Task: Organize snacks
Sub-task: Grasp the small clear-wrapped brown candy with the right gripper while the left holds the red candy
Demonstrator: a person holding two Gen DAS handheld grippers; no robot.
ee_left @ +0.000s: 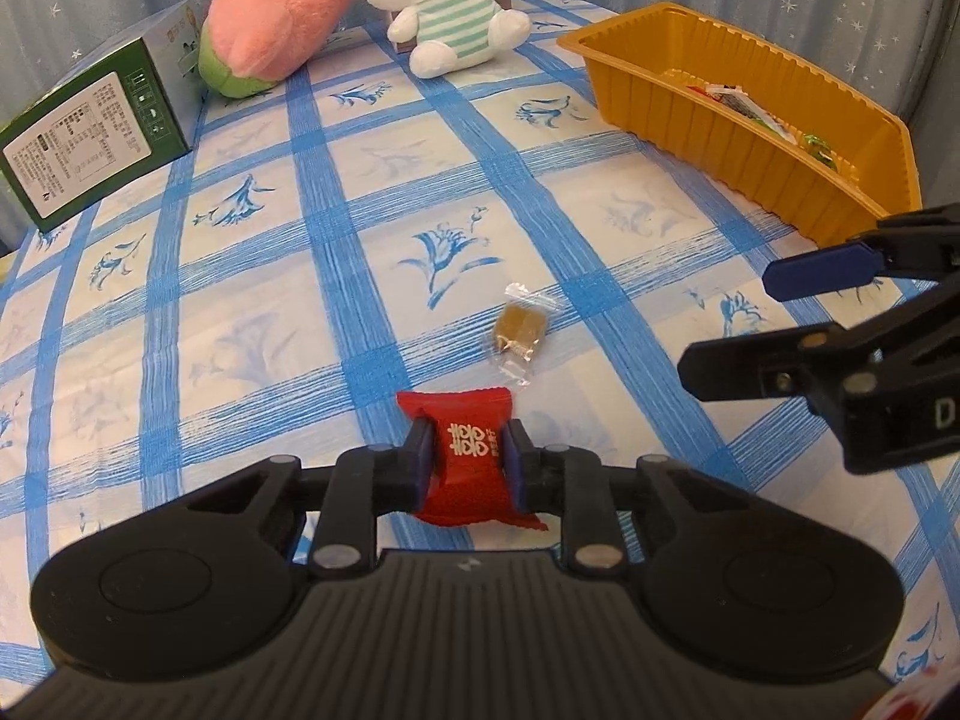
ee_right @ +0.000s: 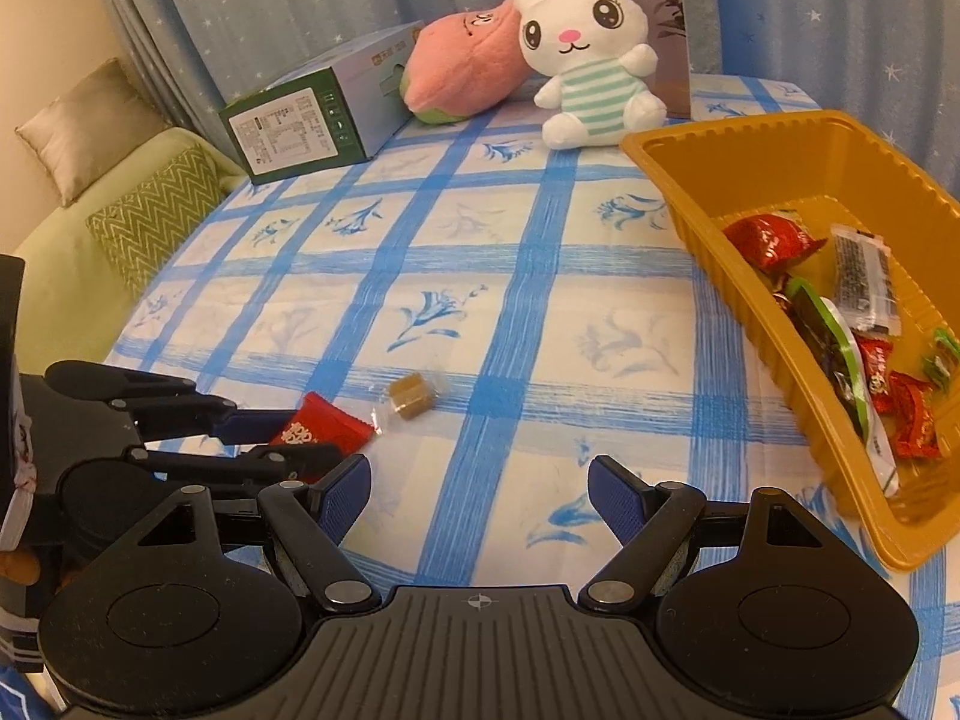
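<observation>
My left gripper (ee_left: 468, 450) is shut on a red candy packet (ee_left: 474, 468) with white characters, just above the blue-checked tablecloth; it also shows in the right wrist view (ee_right: 321, 429). A brown candy in clear wrap (ee_left: 519, 327) lies just beyond it, also in the right wrist view (ee_right: 411, 399). A yellow plastic tray (ee_left: 750, 138) at the right holds several wrapped snacks (ee_right: 852, 312). My right gripper (ee_right: 477, 495) is open and empty, hovering between the candies and the tray (ee_right: 708, 228); its fingers (ee_left: 822, 270) show in the left wrist view.
A green-and-white box (ee_left: 96, 138) stands at the far left. A pink plush (ee_left: 276, 30) and a white bunny plush (ee_left: 450, 6) sit at the back. A grey box (ee_right: 666, 18) stands behind the bunny. A green sofa with cushions (ee_right: 120, 204) is left of the table.
</observation>
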